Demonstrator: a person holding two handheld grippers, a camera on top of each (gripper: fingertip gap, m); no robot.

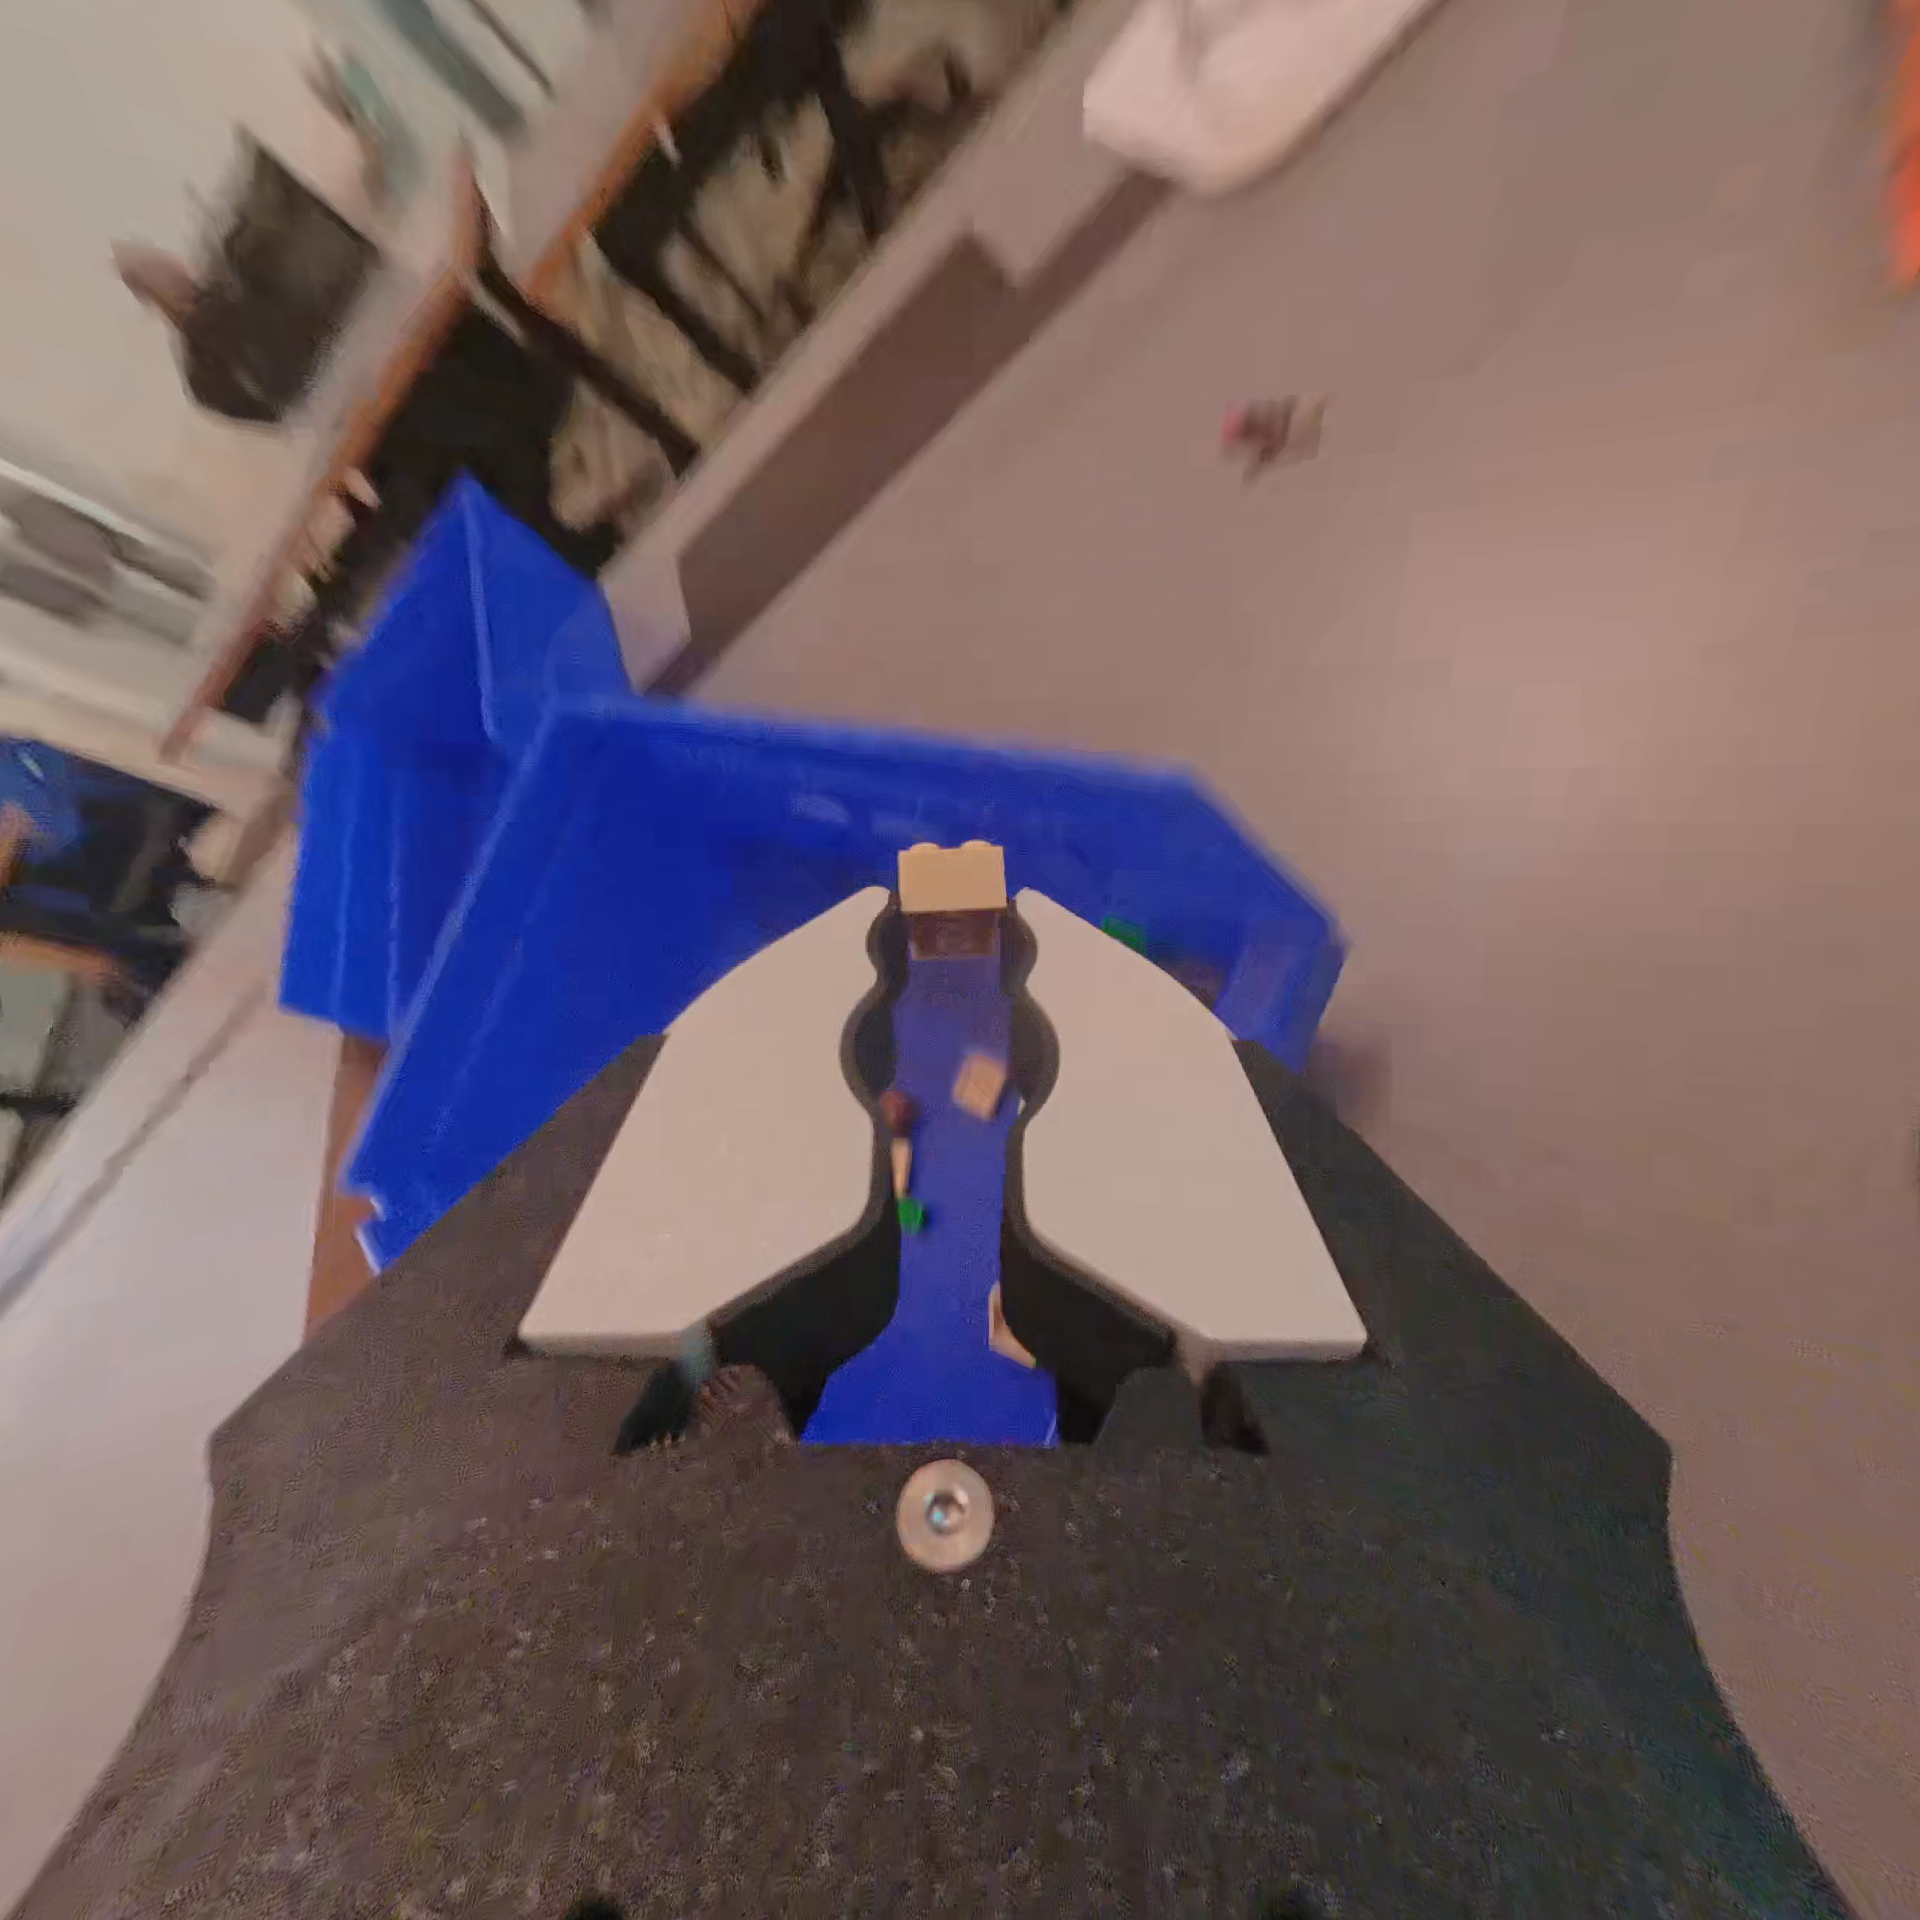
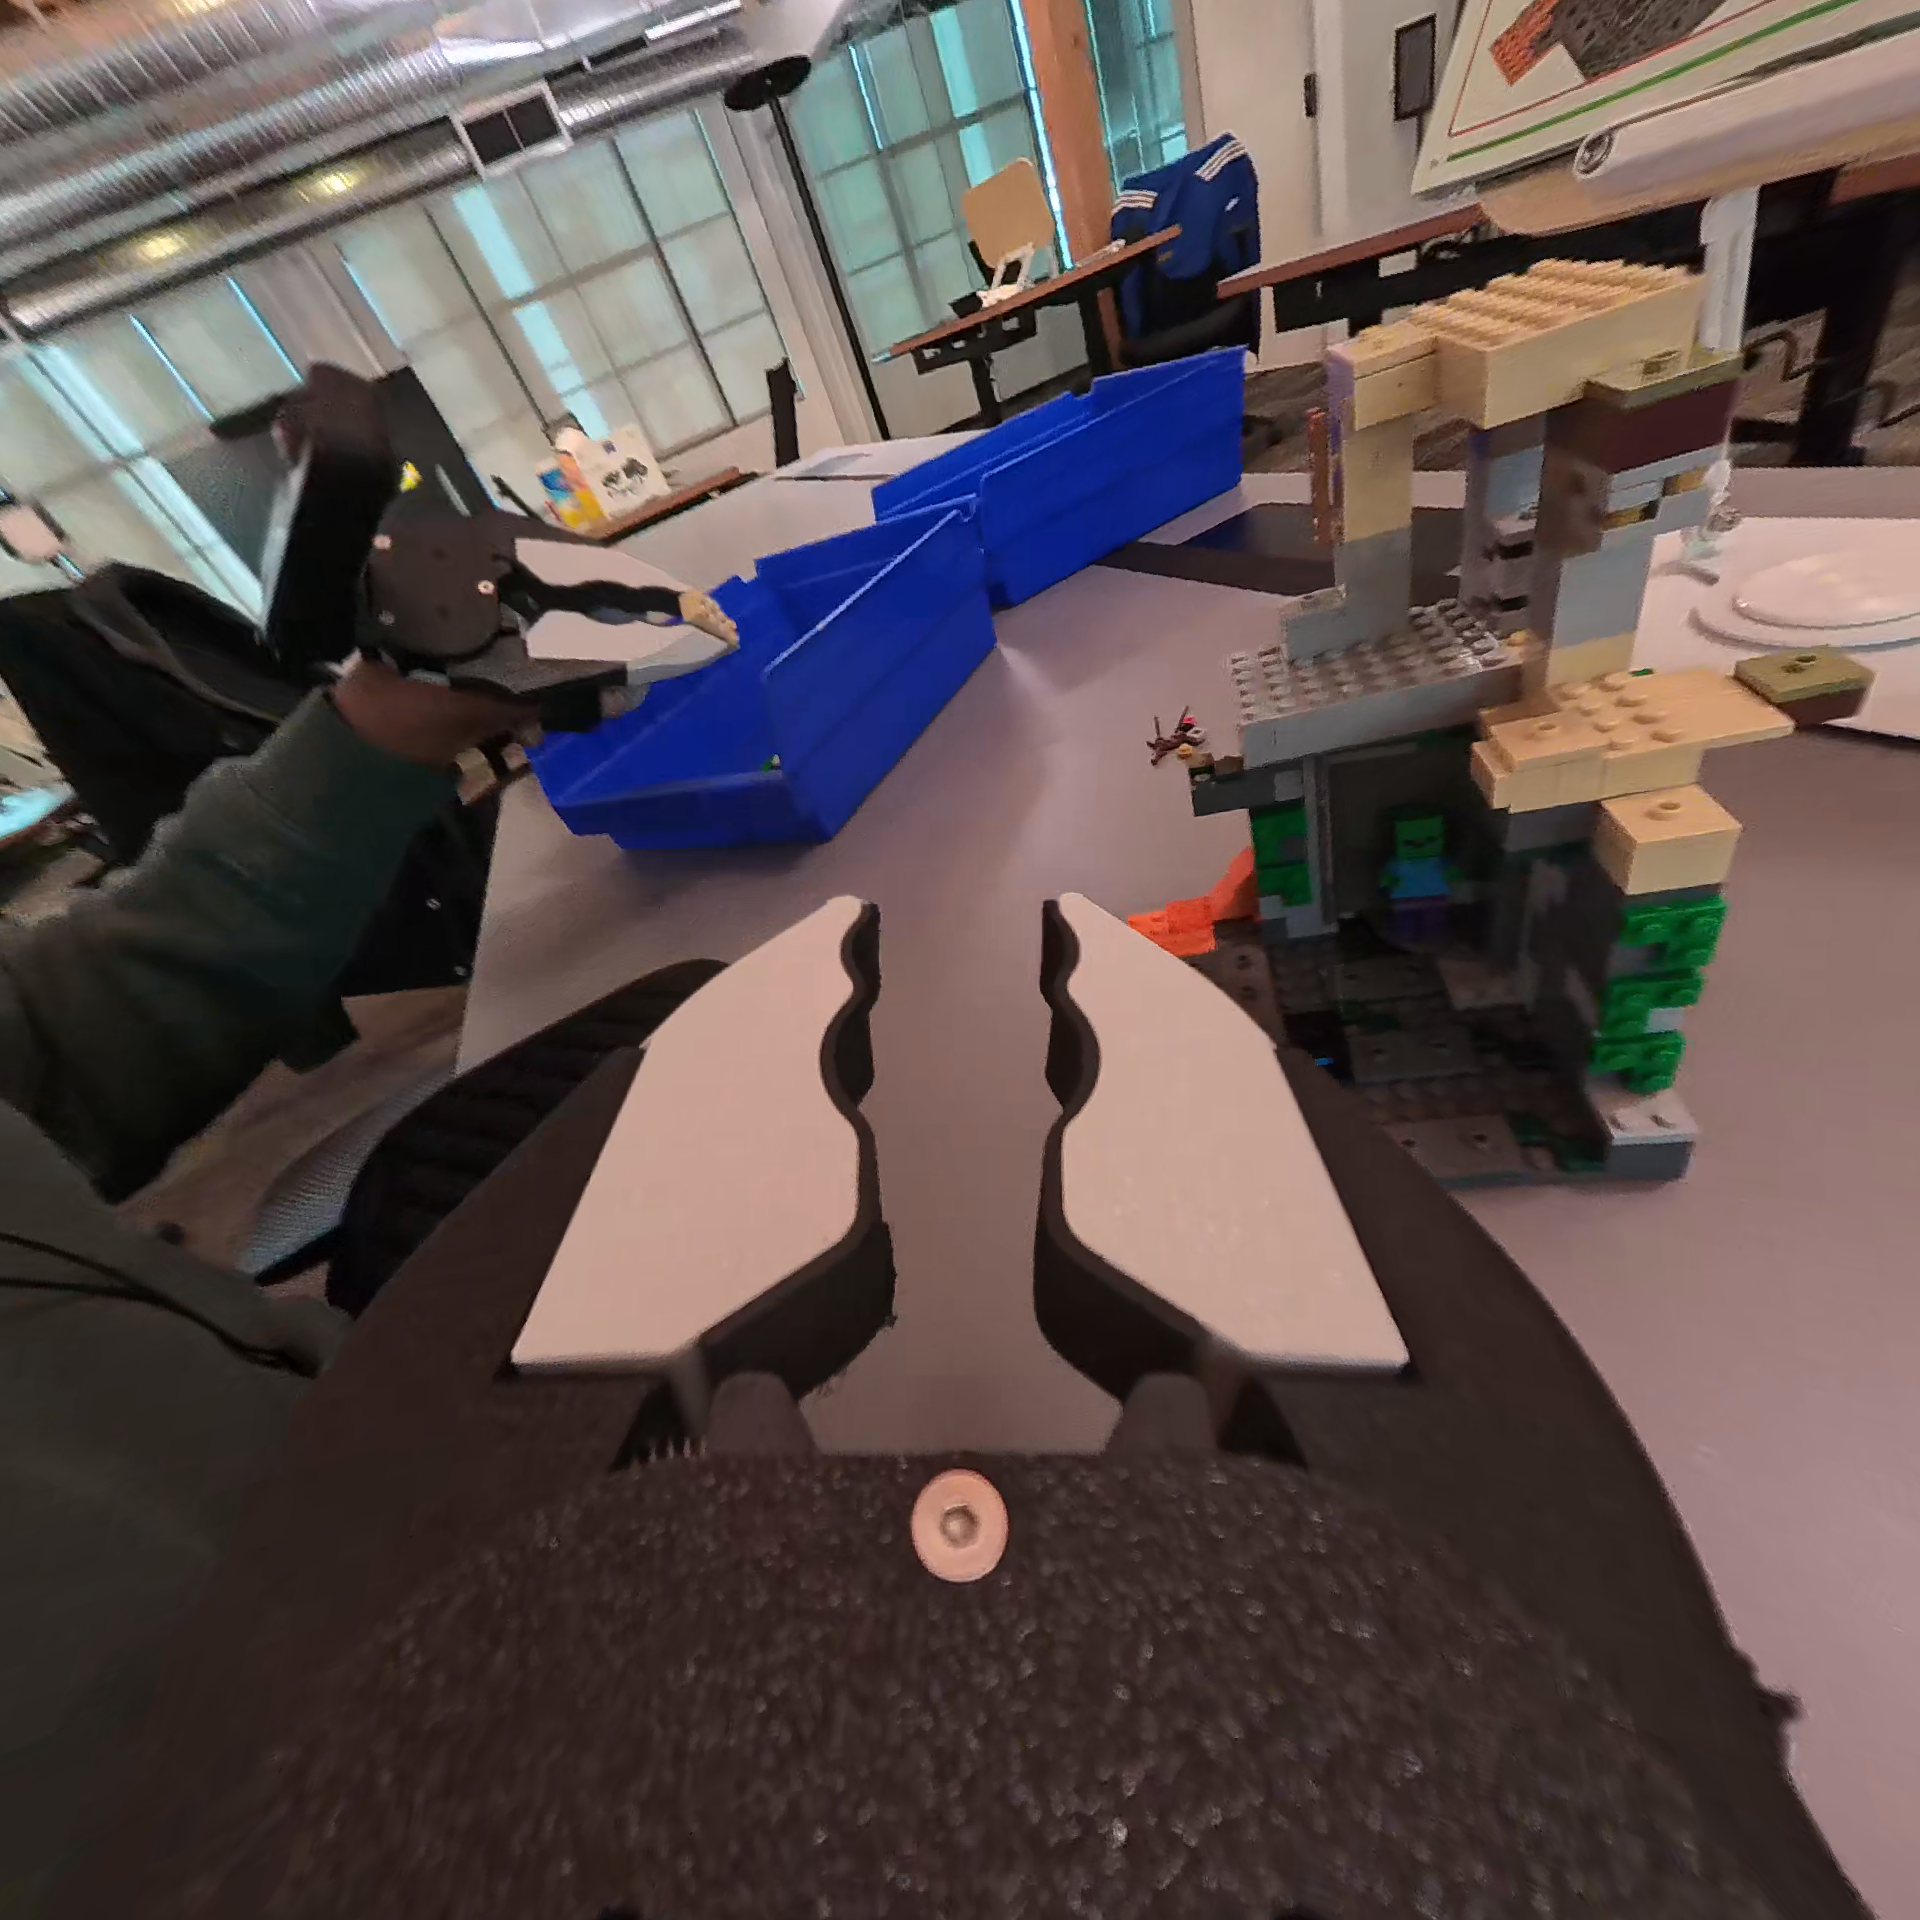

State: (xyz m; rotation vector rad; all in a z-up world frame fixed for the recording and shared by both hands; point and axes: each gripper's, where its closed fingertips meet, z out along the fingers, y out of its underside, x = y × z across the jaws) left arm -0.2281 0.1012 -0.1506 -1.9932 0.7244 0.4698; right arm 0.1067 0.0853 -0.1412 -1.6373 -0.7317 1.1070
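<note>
Tan brick (image 1: 954, 879) pinched in the left gripper (image 1: 954, 914) above the blue bin (image 1: 675, 883) at the table's (image 2: 1039, 727) left edge; right gripper (image 2: 958, 925) spread empty beside the brick-built tower (image 2: 1507, 675)

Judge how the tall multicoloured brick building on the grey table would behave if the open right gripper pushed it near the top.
The brick building looks top-heavy: tan slabs overhang a narrower base, so it would probably tip rather than slide. Its stacked, studded bricks seem rigid, yet the overhanging tan ledge could likely snap off. The right gripper is open and apart from it.
</note>
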